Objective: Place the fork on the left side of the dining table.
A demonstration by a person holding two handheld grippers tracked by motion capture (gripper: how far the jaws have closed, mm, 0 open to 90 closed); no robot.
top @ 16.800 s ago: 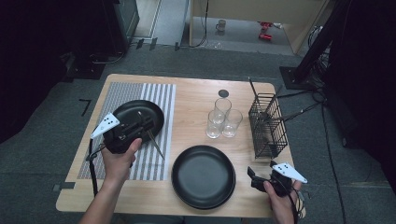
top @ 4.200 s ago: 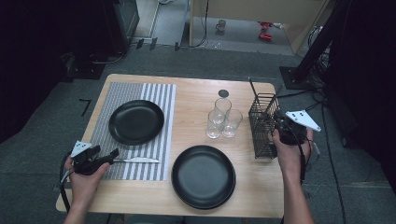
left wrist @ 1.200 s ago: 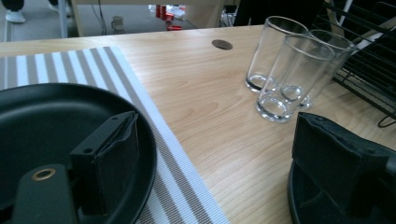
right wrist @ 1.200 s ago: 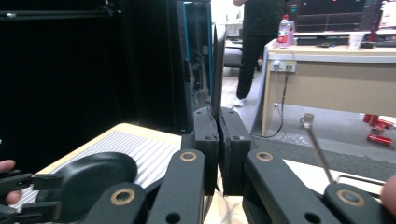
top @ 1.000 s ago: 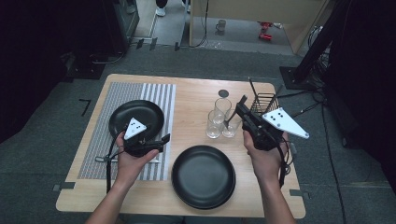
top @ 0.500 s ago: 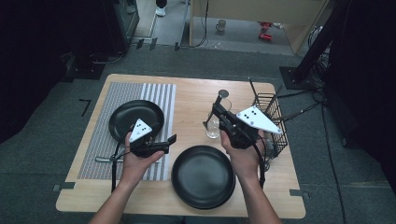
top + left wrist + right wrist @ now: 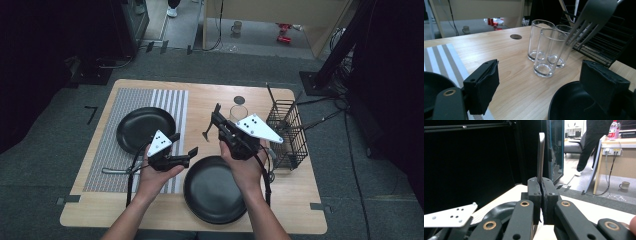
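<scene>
Fork (image 7: 596, 12): light, stiff, slick metal, pinched by its handle in right gripper (image 7: 216, 116); left gripper (image 7: 185, 150), at nine o'clock, gapes empty.

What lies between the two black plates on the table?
In the high view, the left gripper hangs between the far plate and near plate, above the striped mat's edge.

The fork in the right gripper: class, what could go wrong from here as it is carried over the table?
1. The fork hangs right by the three glasses; a low swing could knock one over.
2. The right gripper pinches only the thin handle, so the fork may twist or slip and drop onto the front plate.
3. The left gripper, its jaws open and empty, sits close by; the two hands could collide.
</scene>
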